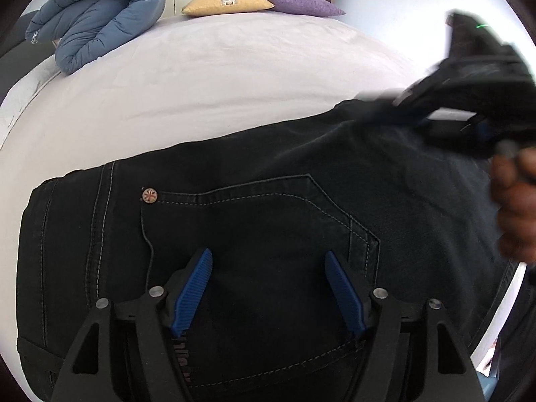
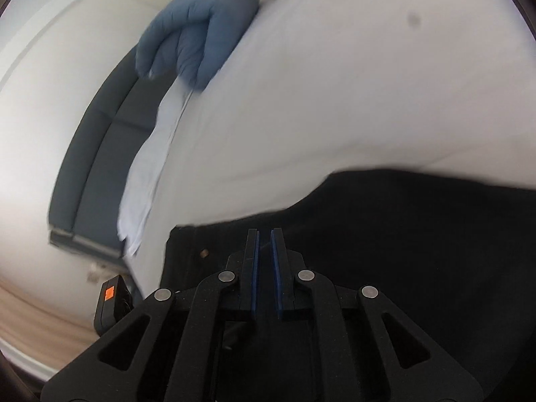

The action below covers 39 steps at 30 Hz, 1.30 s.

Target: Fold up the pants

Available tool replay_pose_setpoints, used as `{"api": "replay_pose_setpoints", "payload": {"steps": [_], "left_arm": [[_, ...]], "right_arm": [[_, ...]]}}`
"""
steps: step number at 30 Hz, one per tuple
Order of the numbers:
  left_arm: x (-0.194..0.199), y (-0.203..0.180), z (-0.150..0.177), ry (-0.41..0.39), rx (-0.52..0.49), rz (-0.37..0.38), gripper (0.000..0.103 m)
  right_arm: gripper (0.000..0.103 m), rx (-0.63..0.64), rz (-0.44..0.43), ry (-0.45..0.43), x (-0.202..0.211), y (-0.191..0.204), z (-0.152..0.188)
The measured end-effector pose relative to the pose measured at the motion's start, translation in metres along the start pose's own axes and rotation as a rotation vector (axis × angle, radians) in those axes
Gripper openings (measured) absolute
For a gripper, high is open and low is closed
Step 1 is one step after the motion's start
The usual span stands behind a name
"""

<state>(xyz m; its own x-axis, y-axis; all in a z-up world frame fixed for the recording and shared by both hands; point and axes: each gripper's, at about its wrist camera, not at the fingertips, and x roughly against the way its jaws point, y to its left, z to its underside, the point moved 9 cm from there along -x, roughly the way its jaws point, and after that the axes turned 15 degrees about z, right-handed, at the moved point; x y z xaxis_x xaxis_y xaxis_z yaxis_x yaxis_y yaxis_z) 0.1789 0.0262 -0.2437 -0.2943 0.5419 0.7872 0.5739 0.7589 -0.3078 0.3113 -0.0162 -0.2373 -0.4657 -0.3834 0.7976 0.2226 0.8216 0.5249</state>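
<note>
Black jeans [image 1: 268, 221] lie flat on the pale bed sheet [image 1: 217, 77], waist end to the left, with a back pocket and a copper rivet [image 1: 149, 196] showing. My left gripper [image 1: 268, 258] is open just above the pocket, holding nothing. My right gripper shows blurred at the right of the left wrist view [image 1: 385, 100], over the far edge of the jeans. In the right wrist view the right gripper [image 2: 264, 232] has its blue pads almost together with a thin gap and nothing between them, above the jeans [image 2: 402, 251].
A rolled blue duvet [image 1: 97, 16] lies at the bed's far left, also in the right wrist view [image 2: 197, 30]. A yellow pillow [image 1: 227, 3] and a purple pillow [image 1: 301, 3] sit at the head. The bed's dark side and floor [image 2: 33, 318] are at left.
</note>
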Motion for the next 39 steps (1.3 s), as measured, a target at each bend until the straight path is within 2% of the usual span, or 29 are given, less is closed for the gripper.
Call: {"api": "replay_pose_setpoints", "payload": {"steps": [1, 2, 3, 4, 7, 9, 11, 13, 15, 17, 19, 21, 22, 24, 25, 26, 28, 30, 31, 34, 36, 37, 38, 39], "left_arm": [[0.000, 0.000, 0.000, 0.000, 0.003, 0.000, 0.073], [0.000, 0.001, 0.000, 0.001, 0.002, -0.003, 0.073], [0.000, 0.001, 0.000, 0.001, -0.001, -0.008, 0.073], [-0.001, 0.000, 0.001, 0.001, -0.005, -0.014, 0.074], [-0.001, -0.001, 0.002, 0.001, -0.013, -0.023, 0.074], [0.000, -0.001, 0.001, 0.005, -0.011, -0.022, 0.074], [0.000, -0.003, 0.000, 0.013, -0.012, -0.024, 0.074], [0.001, -0.005, -0.002, 0.032, -0.014, -0.043, 0.075], [0.003, -0.008, -0.004, 0.053, -0.012, -0.064, 0.075], [0.006, -0.015, -0.004, 0.068, -0.023, -0.089, 0.075], [0.010, -0.028, -0.006, 0.068, -0.051, -0.097, 0.075], [0.013, -0.046, -0.008, 0.056, -0.077, -0.079, 0.075], [0.014, -0.059, -0.010, 0.047, -0.091, -0.064, 0.075], [0.010, -0.086, -0.015, 0.036, -0.107, -0.020, 0.075], [0.007, -0.096, -0.017, 0.034, -0.112, -0.003, 0.075], [0.003, -0.110, -0.017, 0.037, -0.121, 0.020, 0.075], [-0.008, -0.135, -0.017, 0.046, -0.149, 0.054, 0.075], [-0.018, -0.155, -0.015, 0.054, -0.167, 0.093, 0.075], [-0.024, -0.161, -0.013, 0.061, -0.169, 0.104, 0.076], [-0.051, -0.170, 0.002, 0.121, -0.159, 0.112, 0.080], [-0.055, -0.180, 0.006, 0.110, -0.179, 0.093, 0.083], [-0.054, -0.180, 0.007, 0.106, -0.170, 0.102, 0.083], [-0.053, -0.178, 0.008, 0.107, -0.158, 0.113, 0.083], [-0.051, -0.177, 0.010, 0.110, -0.158, 0.119, 0.083]], "right_arm": [[0.009, -0.031, 0.027, 0.044, -0.019, -0.006, 0.003], [0.000, -0.054, 0.083, 0.073, -0.028, -0.021, 0.009], [0.000, -0.066, 0.090, 0.069, -0.026, -0.037, 0.015], [0.000, -0.085, 0.055, 0.053, -0.020, -0.049, 0.018], [0.000, -0.153, 0.091, -0.062, 0.036, -0.110, 0.049], [0.000, -0.297, 0.102, -0.139, 0.087, -0.169, 0.077], [0.000, -0.455, 0.161, -0.228, 0.140, -0.230, 0.109], [0.000, -0.546, 0.213, -0.268, 0.182, -0.265, 0.136], [0.000, -0.594, 0.305, -0.287, 0.217, -0.289, 0.158], [0.000, -0.639, 0.437, -0.323, 0.251, -0.313, 0.180], [0.000, -0.719, 0.495, -0.345, 0.281, -0.332, 0.198], [0.006, -0.691, 0.551, -0.381, 0.305, -0.329, 0.201], [0.008, -0.681, 0.534, -0.416, 0.317, -0.325, 0.198], [0.037, -0.653, 0.411, -0.489, 0.327, -0.304, 0.189], [0.074, -0.654, 0.378, -0.495, 0.326, -0.298, 0.187], [0.081, -0.673, 0.353, -0.507, 0.325, -0.296, 0.187], [0.081, -0.731, 0.286, -0.513, 0.319, -0.300, 0.188], [0.081, -0.781, 0.128, -0.480, 0.300, -0.295, 0.185], [0.081, -0.763, 0.060, -0.463, 0.290, -0.287, 0.180], [0.079, -0.646, 0.013, -0.426, 0.260, -0.270, 0.163], [0.077, -0.703, 0.025, -0.376, 0.233, -0.274, 0.156], [0.062, -0.733, 0.020, -0.380, 0.217, -0.279, 0.155], [0.035, -0.746, 0.033, -0.409, 0.217, -0.290, 0.155], [0.021, -0.765, 0.093, -0.424, 0.222, -0.306, 0.159]]}}
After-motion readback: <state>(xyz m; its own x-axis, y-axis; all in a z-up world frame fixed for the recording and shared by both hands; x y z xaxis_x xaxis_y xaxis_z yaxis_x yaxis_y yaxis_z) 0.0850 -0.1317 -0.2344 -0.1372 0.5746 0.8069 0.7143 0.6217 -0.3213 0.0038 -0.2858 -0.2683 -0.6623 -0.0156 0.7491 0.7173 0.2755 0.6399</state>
